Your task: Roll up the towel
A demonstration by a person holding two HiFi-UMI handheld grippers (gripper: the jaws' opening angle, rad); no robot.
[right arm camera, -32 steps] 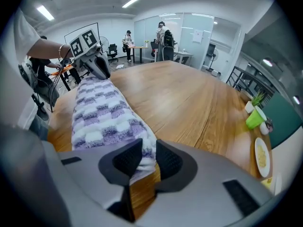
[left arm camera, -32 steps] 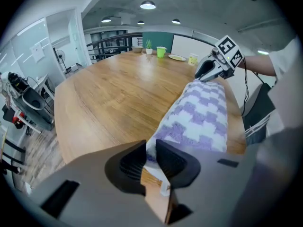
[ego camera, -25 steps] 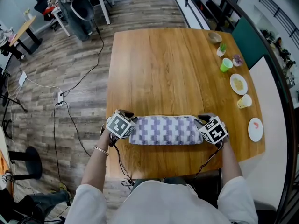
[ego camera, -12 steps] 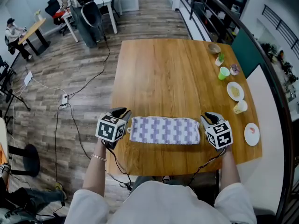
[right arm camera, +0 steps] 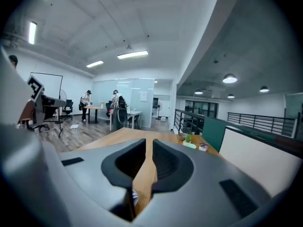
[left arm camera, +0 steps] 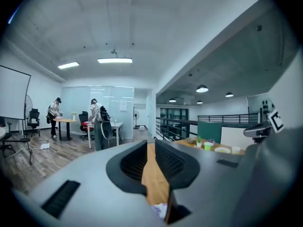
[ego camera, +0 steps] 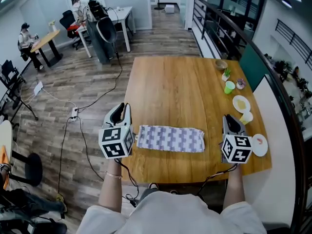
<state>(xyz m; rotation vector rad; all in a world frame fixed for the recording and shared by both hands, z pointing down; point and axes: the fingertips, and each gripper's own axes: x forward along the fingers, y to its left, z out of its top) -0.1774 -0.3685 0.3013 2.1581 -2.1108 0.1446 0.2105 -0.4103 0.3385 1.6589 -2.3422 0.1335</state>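
The left claw [ego camera: 122,112] at 9 o'clock and the right claw [ego camera: 231,123] at 3 o'clock of the purple-and-white checked towel [ego camera: 170,138] have lifted clear of it, both just closing to thin, empty slits, so the roll left near the wooden table's [ego camera: 175,87] 6 o'clock edge looks finished.

The towel [ego camera: 170,139] is white with a lavender checked pattern and is rolled up into a long, low bundle with soft, slightly uneven ends. It lies flat on the wooden table [ego camera: 170,89], close to the near edge and roughly midway along it. Its length runs from left to right, almost in line with that edge, the right end sitting a touch nearer the edge than the left, and it lies free on the bare wood.
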